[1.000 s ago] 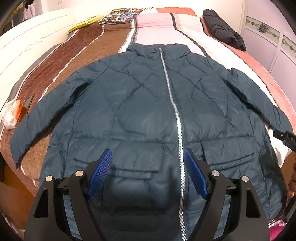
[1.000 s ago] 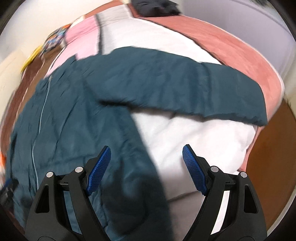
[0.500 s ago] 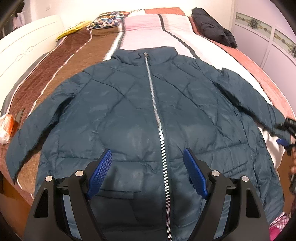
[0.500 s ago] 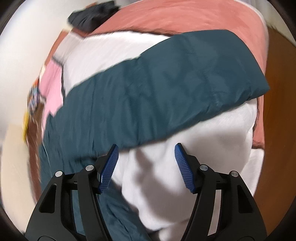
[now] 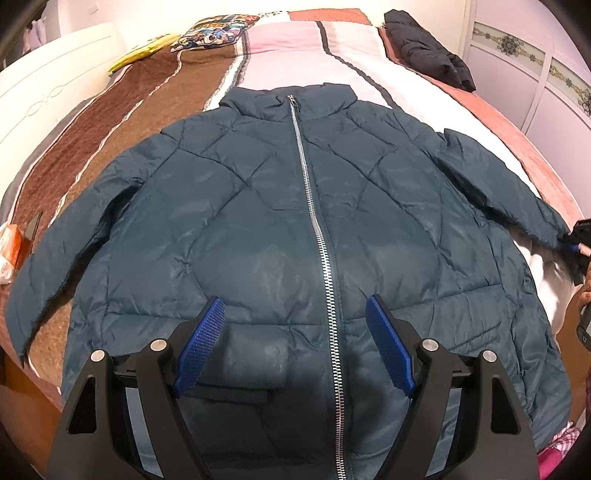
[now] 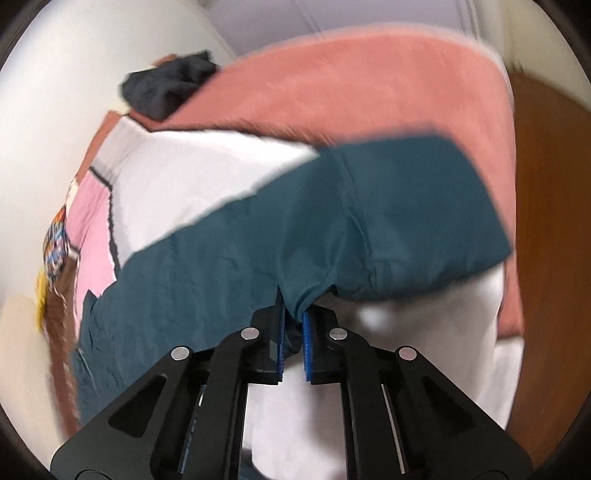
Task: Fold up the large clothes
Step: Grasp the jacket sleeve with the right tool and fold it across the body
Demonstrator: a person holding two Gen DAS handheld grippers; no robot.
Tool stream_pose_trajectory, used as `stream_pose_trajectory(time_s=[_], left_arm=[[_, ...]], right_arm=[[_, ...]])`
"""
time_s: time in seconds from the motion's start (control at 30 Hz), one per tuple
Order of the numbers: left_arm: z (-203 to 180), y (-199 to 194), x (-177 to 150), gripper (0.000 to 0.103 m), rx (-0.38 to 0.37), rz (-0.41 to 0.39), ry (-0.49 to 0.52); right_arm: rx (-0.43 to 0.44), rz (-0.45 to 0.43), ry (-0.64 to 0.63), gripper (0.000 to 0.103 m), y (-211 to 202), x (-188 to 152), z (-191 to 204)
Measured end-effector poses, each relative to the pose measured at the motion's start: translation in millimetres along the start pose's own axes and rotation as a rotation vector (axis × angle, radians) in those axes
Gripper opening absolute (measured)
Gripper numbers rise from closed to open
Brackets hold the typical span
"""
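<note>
A dark teal quilted jacket (image 5: 258, 229) lies flat and zipped on the bed, collar far, both sleeves spread out. My left gripper (image 5: 295, 347) is open and empty, hovering above the jacket's lower front beside the zipper. My right gripper (image 6: 293, 317) is shut on the lower edge of the jacket's right sleeve (image 6: 332, 236), close to the cuff. It also shows at the right edge of the left wrist view (image 5: 576, 247), at the sleeve's end.
The bed (image 5: 155, 122) has a brown, pink, white and salmon striped cover. A black garment (image 5: 428, 55) lies at the far right corner. Pillows (image 5: 210, 33) are at the head. An orange packet (image 5: 9, 247) sits at the left edge. Wardrobe doors (image 5: 535, 74) stand right.
My right gripper moved onto the sleeve and closed on its edge. My left gripper stayed open while its view shifted slightly over the jacket.
</note>
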State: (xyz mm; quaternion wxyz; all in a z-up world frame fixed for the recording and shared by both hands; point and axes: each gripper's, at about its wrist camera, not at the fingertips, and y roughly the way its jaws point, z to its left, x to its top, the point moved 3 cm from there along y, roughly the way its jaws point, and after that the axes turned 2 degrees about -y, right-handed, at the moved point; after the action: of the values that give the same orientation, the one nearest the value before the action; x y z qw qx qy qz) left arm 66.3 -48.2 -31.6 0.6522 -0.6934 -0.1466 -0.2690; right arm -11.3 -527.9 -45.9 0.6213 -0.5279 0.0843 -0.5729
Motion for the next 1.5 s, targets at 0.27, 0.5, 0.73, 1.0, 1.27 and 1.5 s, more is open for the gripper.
stream_pose_trajectory(time_s=[0.27, 0.5, 0.73, 1.0, 1.27, 1.5], left_arm=[[30.6, -5.5, 5.9, 0.077, 0.007, -0.040, -0.072], [73.9, -12.3, 1.5, 0.077, 0.027, -0.071, -0.180], [116.6, -15.8, -13.2, 0.077, 0.055, -0.074, -0.275], [139.7, -17.7, -18.7, 0.077, 0.071, -0.093, -0.313], [121.2, -19.5, -8.0, 0.077, 0.051, -0.112, -0.271], [91.9, -24.0, 4.2, 0.077, 0.033, -0.115, -0.217]], right_arm=[[0.151, -0.257, -0.456, 0.007, -77.4, 4.3, 136.2], [0.422, -0.233, -0.831, 0.007, -104.7, -98.2, 276.4], [0.526, 0.015, -1.096, 0.027, -60.0, -226.5, 361.0], [0.554, 0.311, -1.025, 0.044, -13.3, -240.6, 342.6], [0.611, 0.362, -0.974, 0.049, -31.4, -210.6, 320.2], [0.581, 0.304, -0.931, 0.049, -43.0, -203.2, 283.1]])
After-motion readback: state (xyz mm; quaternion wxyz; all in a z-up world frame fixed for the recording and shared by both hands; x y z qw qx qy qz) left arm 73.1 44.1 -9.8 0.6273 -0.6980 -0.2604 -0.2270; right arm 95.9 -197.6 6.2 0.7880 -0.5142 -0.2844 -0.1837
